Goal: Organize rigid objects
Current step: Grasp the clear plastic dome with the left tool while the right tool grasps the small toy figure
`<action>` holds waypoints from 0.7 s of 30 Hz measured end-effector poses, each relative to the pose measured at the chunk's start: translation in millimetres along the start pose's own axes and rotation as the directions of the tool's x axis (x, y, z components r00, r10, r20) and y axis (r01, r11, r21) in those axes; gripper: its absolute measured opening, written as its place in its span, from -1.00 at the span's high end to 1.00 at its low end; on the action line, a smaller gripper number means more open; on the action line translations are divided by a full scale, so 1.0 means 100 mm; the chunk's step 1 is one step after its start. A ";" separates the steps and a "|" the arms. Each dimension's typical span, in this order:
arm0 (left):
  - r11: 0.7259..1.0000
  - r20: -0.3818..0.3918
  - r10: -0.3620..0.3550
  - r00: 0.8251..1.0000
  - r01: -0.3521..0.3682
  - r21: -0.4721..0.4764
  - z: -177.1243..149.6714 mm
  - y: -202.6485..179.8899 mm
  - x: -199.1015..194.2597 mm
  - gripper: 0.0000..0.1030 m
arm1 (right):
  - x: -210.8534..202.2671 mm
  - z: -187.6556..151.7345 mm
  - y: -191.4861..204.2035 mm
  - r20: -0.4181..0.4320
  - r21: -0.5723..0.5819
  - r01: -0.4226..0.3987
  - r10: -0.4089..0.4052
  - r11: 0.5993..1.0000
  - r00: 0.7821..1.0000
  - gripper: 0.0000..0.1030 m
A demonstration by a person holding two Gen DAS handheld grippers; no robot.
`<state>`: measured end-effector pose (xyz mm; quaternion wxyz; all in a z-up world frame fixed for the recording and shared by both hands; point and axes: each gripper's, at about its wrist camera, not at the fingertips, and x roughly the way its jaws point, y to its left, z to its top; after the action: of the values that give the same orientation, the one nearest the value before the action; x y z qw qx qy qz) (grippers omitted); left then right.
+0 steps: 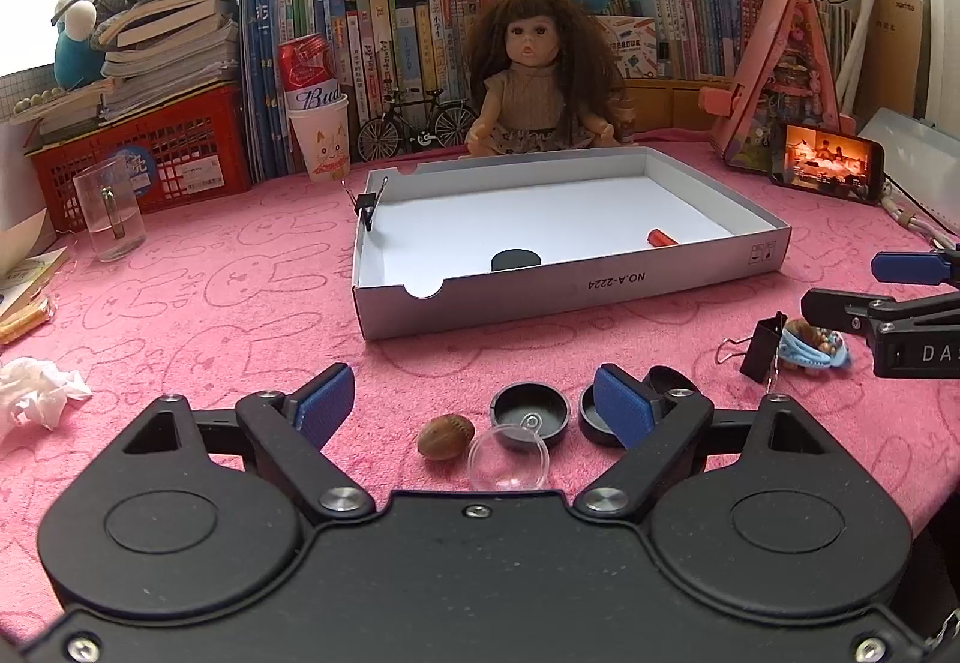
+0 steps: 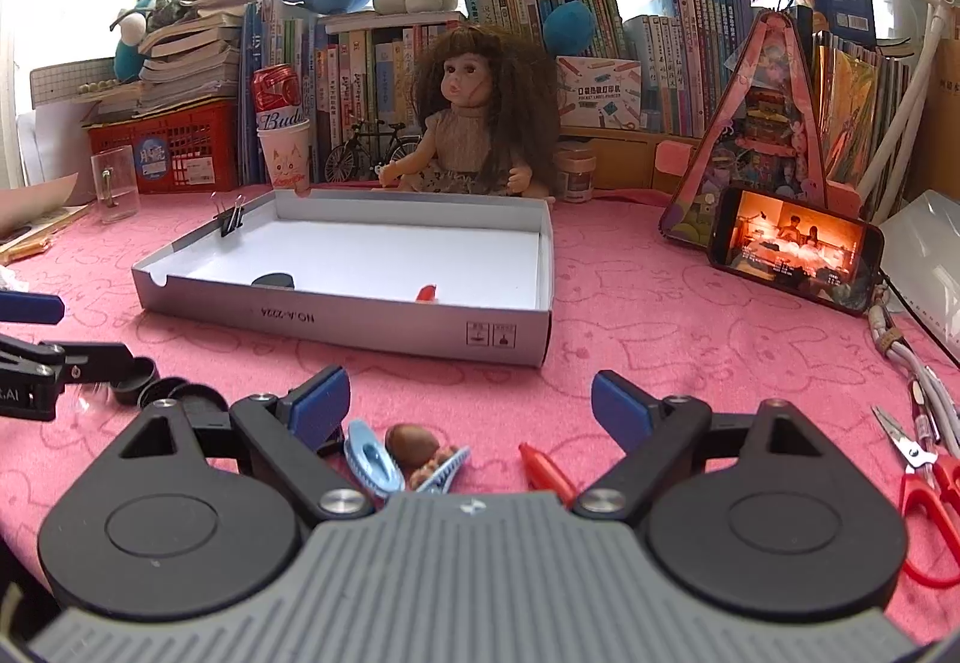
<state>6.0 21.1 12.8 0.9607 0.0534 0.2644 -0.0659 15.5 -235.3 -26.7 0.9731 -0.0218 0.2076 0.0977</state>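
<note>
A shallow grey box (image 1: 600, 286) (image 2: 360, 316) lies on the pink cloth, holding a black cap (image 1: 515, 260) (image 2: 273, 280) and a red piece (image 1: 662, 237) (image 2: 427, 293); a binder clip (image 1: 365, 204) (image 2: 228, 222) grips its left wall. My left gripper (image 1: 474, 402) is open and empty above a brown nut (image 1: 445, 436), a clear half-sphere (image 1: 509, 456) and black caps (image 1: 529, 412). My right gripper (image 2: 471, 402) is open and empty above a blue hair clip (image 2: 372, 456), a brown nut (image 2: 411, 444) and a red crayon (image 2: 543, 470).
A doll (image 1: 540, 81), books, a can in a cup (image 1: 315, 123), a glass (image 1: 110, 210) and a lit phone (image 2: 795, 249) stand behind the box. Red scissors (image 2: 924, 489) lie at right. A loose binder clip (image 1: 762, 348) and crumpled tissue (image 1: 39, 390) lie on the cloth.
</note>
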 end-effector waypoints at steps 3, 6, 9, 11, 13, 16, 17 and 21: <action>1.000 0.004 -0.004 1.000 0.004 -0.002 -0.04 0.00 -0.04 -0.56 | -0.01 -0.07 0.00 -0.006 0.003 0.002 -0.002 1.000 1.000 -0.81; 1.000 0.004 0.005 1.000 -0.004 -0.018 -0.08 0.03 -0.07 -0.27 | -0.05 -0.13 -0.01 -0.002 0.009 0.003 -0.003 1.000 1.000 -0.80; 0.999 0.016 0.008 1.000 -0.007 -0.048 -0.13 0.06 -0.14 0.11 | -0.11 -0.18 -0.04 0.026 0.012 0.021 -0.021 1.000 0.999 -0.78; 0.998 0.030 -0.018 0.999 0.019 -0.056 -0.16 0.07 -0.19 0.14 | -0.15 -0.20 -0.05 0.034 0.017 0.008 -0.008 1.000 0.999 -0.66; 0.999 0.042 -0.028 0.999 0.030 -0.045 -0.19 0.04 -0.23 0.15 | -0.18 -0.23 -0.03 0.033 0.004 -0.010 0.010 1.000 0.999 -0.43; 0.999 0.032 -0.024 0.999 0.025 -0.043 -0.22 0.02 -0.23 0.19 | -0.20 -0.25 0.03 0.031 -0.033 0.002 -0.001 0.999 1.000 -0.10; 0.999 0.024 -0.023 0.999 0.024 -0.049 -0.23 0.02 -0.22 0.22 | -0.20 -0.26 0.05 0.031 -0.040 0.019 -0.017 0.999 0.999 -0.04; 0.997 -0.014 -0.032 0.999 0.031 -0.073 -0.26 0.03 -0.16 0.31 | -0.19 -0.26 0.05 0.017 -0.019 0.024 -0.024 1.000 1.000 0.24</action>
<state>-20.0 29.0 -0.8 0.9588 0.0145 0.2746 -0.0711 -12.6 -236.3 -42.6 0.9756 -0.0329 0.1982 0.0880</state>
